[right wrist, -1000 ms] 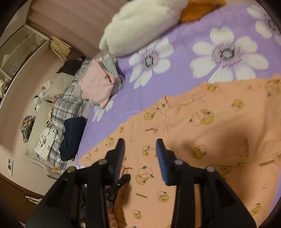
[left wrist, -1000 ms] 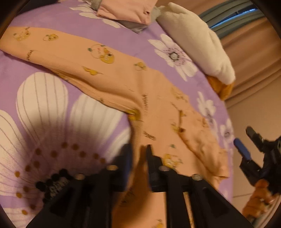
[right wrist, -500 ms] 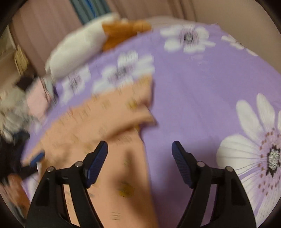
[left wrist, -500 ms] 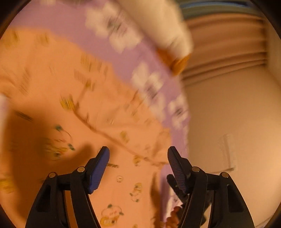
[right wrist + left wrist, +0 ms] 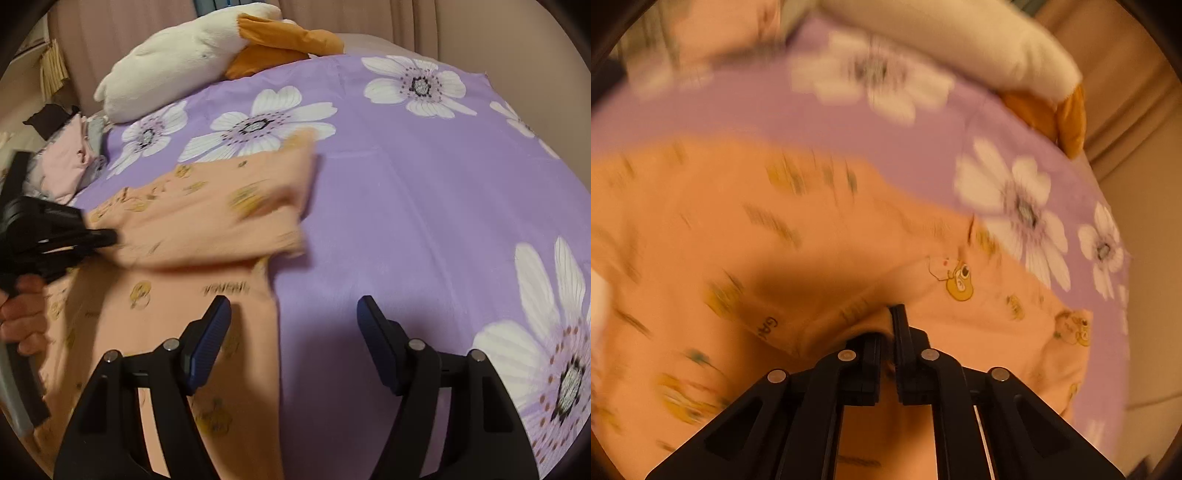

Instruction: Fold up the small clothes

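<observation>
An orange printed garment (image 5: 812, 236) lies on the purple flowered bedspread (image 5: 879, 125). My left gripper (image 5: 890, 325) is shut on a fold of the garment and lifts it. In the right wrist view the garment (image 5: 207, 210) is at the left, with one part held up over the rest by the left gripper (image 5: 103, 236). My right gripper (image 5: 293, 321) is open and empty, above the garment's right edge and the bare bedspread (image 5: 406, 192).
A white and orange plush pillow (image 5: 192, 51) lies at the head of the bed. A pile of pink and grey clothes (image 5: 70, 158) sits at the far left. Curtains (image 5: 369, 14) and a wall stand behind the bed.
My left gripper was open half a second ago and has shut on the garment and raised a part of it. My right gripper stayed open; both views are steadier.
</observation>
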Motion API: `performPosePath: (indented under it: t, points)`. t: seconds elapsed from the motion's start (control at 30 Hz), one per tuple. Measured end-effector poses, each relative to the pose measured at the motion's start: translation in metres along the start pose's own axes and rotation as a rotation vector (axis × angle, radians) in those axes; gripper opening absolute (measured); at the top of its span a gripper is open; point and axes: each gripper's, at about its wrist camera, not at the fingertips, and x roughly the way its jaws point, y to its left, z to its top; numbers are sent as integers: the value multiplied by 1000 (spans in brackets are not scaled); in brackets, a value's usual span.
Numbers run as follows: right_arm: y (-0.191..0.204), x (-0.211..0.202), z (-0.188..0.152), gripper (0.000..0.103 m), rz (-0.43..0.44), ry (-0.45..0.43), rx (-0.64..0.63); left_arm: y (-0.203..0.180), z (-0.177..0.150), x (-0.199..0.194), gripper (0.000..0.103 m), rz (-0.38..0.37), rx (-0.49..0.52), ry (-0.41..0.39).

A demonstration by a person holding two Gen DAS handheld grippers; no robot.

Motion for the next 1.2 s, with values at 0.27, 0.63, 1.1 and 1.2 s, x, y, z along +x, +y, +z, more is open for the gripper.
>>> performPosePath:
  t: [0.27,0.63,1.1,1.2]
  points:
    - [-12,19,6,24,11,20,182,70,20,-12,6,-8,-115,-35]
    - [-18,7,6,24,6,105,251,125,25,-63,28,127,-140,-60]
    - [-8,18,7,17,178,158,426,118,14,-24,28,50,-26,31]
    - [-8,-12,20,17,200,31,406,139,21,-46,29,15,-155,5]
